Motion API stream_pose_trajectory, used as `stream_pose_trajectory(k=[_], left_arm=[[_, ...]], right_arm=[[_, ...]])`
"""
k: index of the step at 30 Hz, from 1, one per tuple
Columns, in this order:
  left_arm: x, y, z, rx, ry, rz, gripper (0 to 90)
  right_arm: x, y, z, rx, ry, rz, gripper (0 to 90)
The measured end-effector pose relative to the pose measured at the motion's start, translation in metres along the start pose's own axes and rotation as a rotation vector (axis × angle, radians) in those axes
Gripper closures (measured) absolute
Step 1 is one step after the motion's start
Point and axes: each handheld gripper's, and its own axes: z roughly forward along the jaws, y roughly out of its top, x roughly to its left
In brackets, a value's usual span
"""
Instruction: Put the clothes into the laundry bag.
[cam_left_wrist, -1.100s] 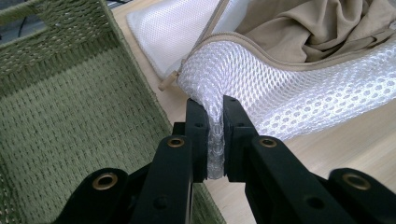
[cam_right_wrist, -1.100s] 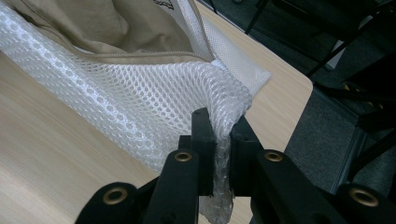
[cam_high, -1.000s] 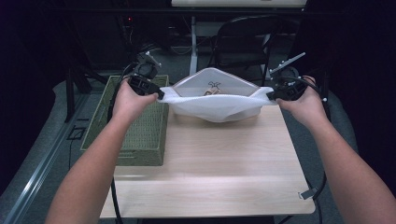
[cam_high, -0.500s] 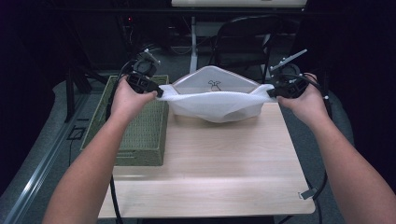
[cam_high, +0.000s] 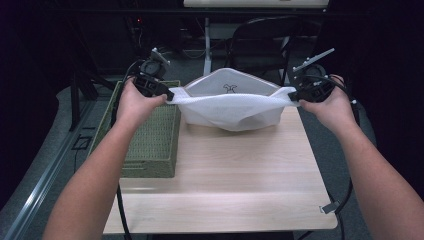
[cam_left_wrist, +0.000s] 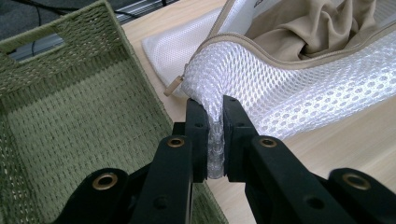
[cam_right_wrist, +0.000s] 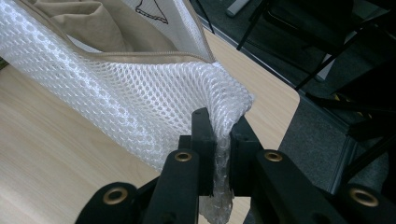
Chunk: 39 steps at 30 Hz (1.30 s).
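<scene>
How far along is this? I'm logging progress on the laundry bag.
Done: beige cloth sits inside the white mesh laundry bag. In hand: the left hand-held gripper and right hand-held gripper each pinch a bag end. Left: its zipper looks open; the green woven basket is empty.

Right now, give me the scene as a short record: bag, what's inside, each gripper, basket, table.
bag: white mesh bag, mouth open, stretched between the two grippers above the table
contents: beige cloth inside the bag
left gripper: shut on the bag's left end, near the zip pull
right gripper: shut on the bag's right end
basket: green woven basket on the table's left side, nothing seen in it
table: light wood table, bare in front of the bag
</scene>
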Motion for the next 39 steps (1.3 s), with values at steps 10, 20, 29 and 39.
stream_pose_trajectory(k=[10, 20, 29, 39], left_arm=[[0.0, 0.003, -0.005, -0.005, 0.008, 0.004, 83.3], [0.0, 0.007, -0.01, -0.01, 0.004, -0.003, 83.3], [-0.001, 0.01, -0.016, -0.021, 0.006, 0.0, 83.3], [-0.003, 0.01, -0.018, -0.024, 0.003, 0.006, 83.3]], right_arm=[[0.0, 0.004, -0.005, -0.009, -0.008, -0.005, 83.2], [-0.002, 0.008, -0.008, -0.01, -0.01, -0.004, 83.3], [-0.003, 0.011, -0.014, -0.018, -0.018, -0.004, 83.2], [-0.005, 0.011, -0.018, -0.023, -0.024, -0.01, 83.2]])
